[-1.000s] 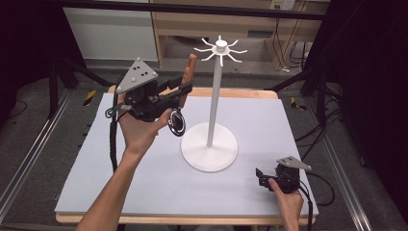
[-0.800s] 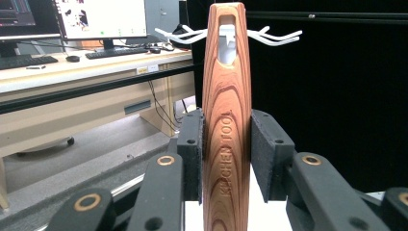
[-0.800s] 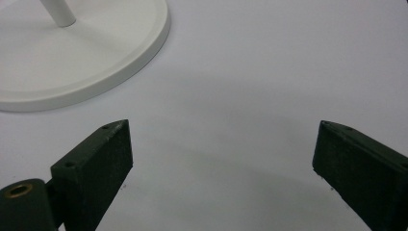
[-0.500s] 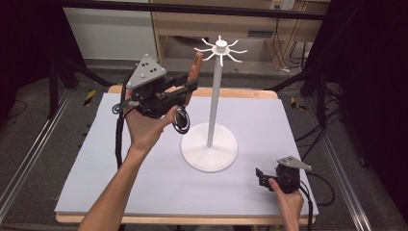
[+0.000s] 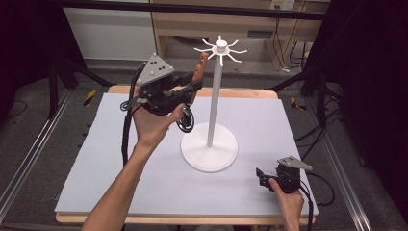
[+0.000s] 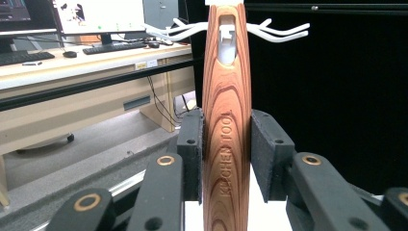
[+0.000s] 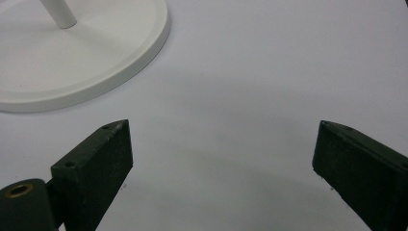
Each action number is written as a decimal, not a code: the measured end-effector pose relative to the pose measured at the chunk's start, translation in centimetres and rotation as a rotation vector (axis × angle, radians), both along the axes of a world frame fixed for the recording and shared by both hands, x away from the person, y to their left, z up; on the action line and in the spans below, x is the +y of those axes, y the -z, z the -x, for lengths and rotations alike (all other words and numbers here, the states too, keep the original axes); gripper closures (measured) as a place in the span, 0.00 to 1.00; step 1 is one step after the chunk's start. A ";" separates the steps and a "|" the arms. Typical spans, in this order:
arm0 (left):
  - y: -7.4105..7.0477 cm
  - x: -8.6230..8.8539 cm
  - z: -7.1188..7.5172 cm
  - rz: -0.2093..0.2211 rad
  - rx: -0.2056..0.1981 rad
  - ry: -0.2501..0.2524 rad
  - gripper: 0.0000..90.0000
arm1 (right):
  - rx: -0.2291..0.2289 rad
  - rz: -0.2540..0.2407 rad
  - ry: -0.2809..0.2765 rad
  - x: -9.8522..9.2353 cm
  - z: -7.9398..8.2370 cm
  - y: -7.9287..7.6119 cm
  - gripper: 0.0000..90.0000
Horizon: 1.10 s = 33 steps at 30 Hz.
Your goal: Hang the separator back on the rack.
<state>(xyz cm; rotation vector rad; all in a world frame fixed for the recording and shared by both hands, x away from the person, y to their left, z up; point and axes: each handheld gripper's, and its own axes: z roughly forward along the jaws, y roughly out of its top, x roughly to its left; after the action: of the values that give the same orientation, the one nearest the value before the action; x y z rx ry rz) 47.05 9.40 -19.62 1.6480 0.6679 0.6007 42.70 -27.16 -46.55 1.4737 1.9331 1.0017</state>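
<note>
We see even overhead light on the pale table with dark surroundings, soft shadows beneath the right gripper jaws, mild glare on the white stand base, and blurred monitors in the left gripper view.

The left gripper is raised above the tabletop's far left part, fingers clamped together on a held piece. The right gripper rests near the near right corner, fingers spread wide.
</note>
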 end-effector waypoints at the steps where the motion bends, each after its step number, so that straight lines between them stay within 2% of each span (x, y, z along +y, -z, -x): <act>1: 0.1 -0.1 -0.1 0.001 0.001 0.000 0.75 | 0.000 0.001 0.000 0.0 0.0 0.0 0.08; 20: 0.8 -0.8 -0.9 0.000 0.003 -0.007 0.75 | 0.007 -0.002 -0.003 0.0 0.0 0.0 0.08; 23: 1.1 -1.0 -1.2 0.011 0.010 0.001 0.75 | 0.005 0.006 -0.006 0.0 0.0 0.1 0.08; 33: 1.5 -1.5 -1.7 0.013 -0.013 -0.004 0.74 | 0.010 0.001 -0.004 0.0 0.0 0.1 0.08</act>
<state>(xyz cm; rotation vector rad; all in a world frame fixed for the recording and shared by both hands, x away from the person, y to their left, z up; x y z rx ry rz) 48.72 7.95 -21.08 1.6298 0.6646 0.6082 42.72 -27.20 -46.69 1.4780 1.9435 0.9969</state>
